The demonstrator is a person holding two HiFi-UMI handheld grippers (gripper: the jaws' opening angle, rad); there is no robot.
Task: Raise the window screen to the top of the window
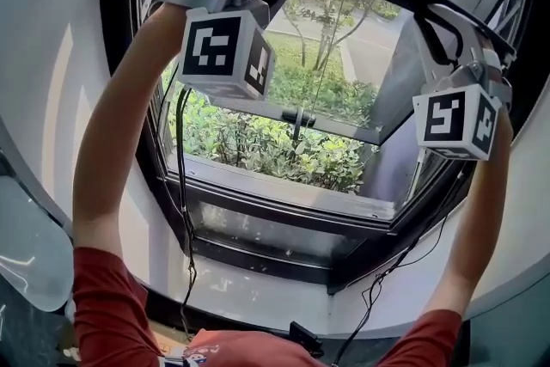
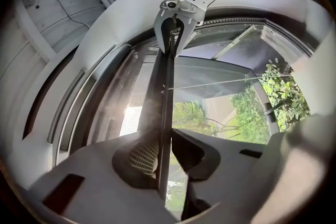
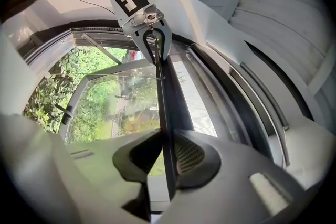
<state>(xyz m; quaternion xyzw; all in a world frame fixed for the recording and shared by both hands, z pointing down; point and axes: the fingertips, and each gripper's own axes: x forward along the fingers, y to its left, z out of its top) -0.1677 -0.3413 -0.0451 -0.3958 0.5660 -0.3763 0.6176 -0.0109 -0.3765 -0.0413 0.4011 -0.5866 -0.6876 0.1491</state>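
**A:** Well, how far up is it?

**B:** Nearly there, I'd judge. Your left gripper (image 2: pixel 164 144) is closed narrow on the screen's bar (image 2: pixel 167 86), and the bar lies across the window (image 1: pixel 258 258) close to its top. Your right gripper (image 3: pixel 166 149) pinches the same bar at the other end, with its jaws just as narrow.

**A:** So what's left?

**B:** A strip of mesh (image 3: pixel 197 107) shows beyond the bar. In the head view there's some glass above it too. You probably have a last short push upward, then the release.

**A:** Anything to read?

**B:** No brand or label I can make out. There are only the black-and-white square markers on your left cube (image 1: pixel 225 51) and right cube (image 1: pixel 455 120).
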